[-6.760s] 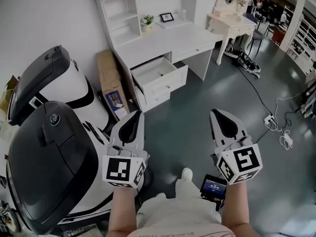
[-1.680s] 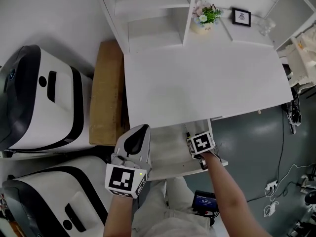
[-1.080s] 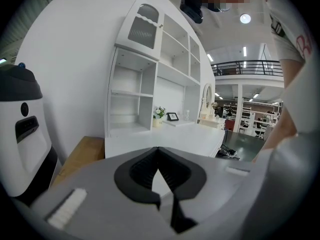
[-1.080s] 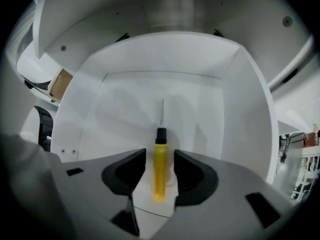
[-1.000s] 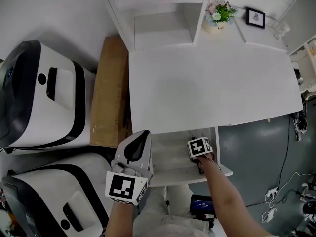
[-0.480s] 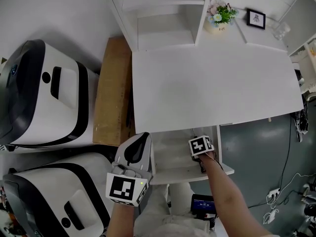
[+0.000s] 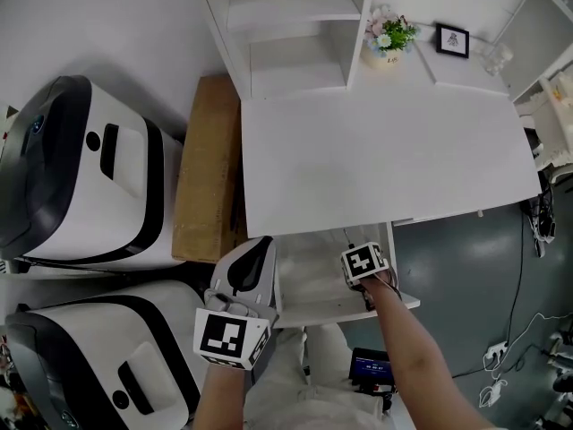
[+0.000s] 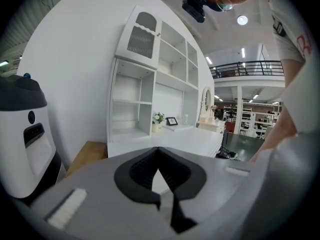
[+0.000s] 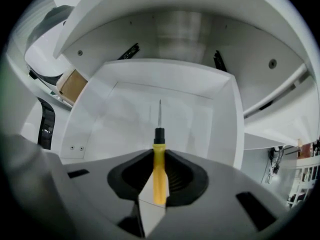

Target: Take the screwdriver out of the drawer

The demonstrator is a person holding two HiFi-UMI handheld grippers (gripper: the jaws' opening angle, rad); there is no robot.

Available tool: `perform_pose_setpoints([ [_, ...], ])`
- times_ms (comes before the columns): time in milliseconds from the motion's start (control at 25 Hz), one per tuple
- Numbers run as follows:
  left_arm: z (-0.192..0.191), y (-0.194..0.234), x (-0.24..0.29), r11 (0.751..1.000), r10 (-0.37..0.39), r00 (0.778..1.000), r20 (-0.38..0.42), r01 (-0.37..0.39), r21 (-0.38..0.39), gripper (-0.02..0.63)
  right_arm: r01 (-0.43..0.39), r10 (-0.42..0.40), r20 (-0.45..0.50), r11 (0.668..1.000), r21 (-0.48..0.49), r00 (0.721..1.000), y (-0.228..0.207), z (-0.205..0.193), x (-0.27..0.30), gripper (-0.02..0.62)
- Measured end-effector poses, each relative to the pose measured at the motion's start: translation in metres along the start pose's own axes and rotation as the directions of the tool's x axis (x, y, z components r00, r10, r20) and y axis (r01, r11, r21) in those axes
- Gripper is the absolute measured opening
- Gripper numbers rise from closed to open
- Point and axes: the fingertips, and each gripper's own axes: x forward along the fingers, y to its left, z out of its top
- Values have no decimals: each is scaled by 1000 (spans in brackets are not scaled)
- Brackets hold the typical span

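The screwdriver (image 9: 159, 166) has a yellow handle, a black collar and a thin metal shaft. My right gripper (image 9: 159, 186) is shut on the handle and points straight down over the open white drawer (image 9: 125, 121), with the shaft tip clear of the drawer floor. In the head view the right gripper (image 7: 363, 267) shows over the drawer (image 7: 309, 280), and its marker cube hides the screwdriver. My left gripper (image 7: 258, 249) hangs shut and empty by the drawer's left edge. In its own view the left gripper (image 8: 159, 171) faces the desk.
The white desk top (image 7: 385, 159) juts over the drawer's back. A cardboard box (image 7: 208, 168) leans at the desk's left. Two large white-and-black machines (image 7: 81, 177) (image 7: 98, 356) stand further left. A flower pot (image 7: 388, 38) and a picture frame (image 7: 452, 40) sit at the desk's rear.
Since the earliest frame I have come up to the desk, and my right gripper has gone down into the drawer. Over the last second it has risen slightly; the left gripper has barely shifted.
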Motion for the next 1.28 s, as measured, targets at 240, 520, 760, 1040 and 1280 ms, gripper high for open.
perform_pose_setpoints([
  [240, 13, -12, -1, 999, -30, 999, 27, 29, 13, 5, -12, 13, 44, 1000, -13, 999, 3, 7, -28, 78],
  [520, 31, -29, -8, 996, -74, 996, 56, 71, 51, 5, -31, 29, 71, 999, 21, 997, 10, 8, -57, 78],
  [760, 49, -35, -17, 994, -89, 992, 91, 82, 73, 5, -45, 47, 103, 999, -20, 994, 19, 4, -86, 78],
  [1040, 68, -42, -26, 991, -101, 986, 132, 89, 98, 5, -42, 42, 174, 999, -5, 984, 20, 8, -118, 78],
  [1280, 82, -44, -34, 990, -107, 981, 163, 89, 113, 5, -28, 26, 243, 1000, 6, 970, 15, 15, -151, 78],
])
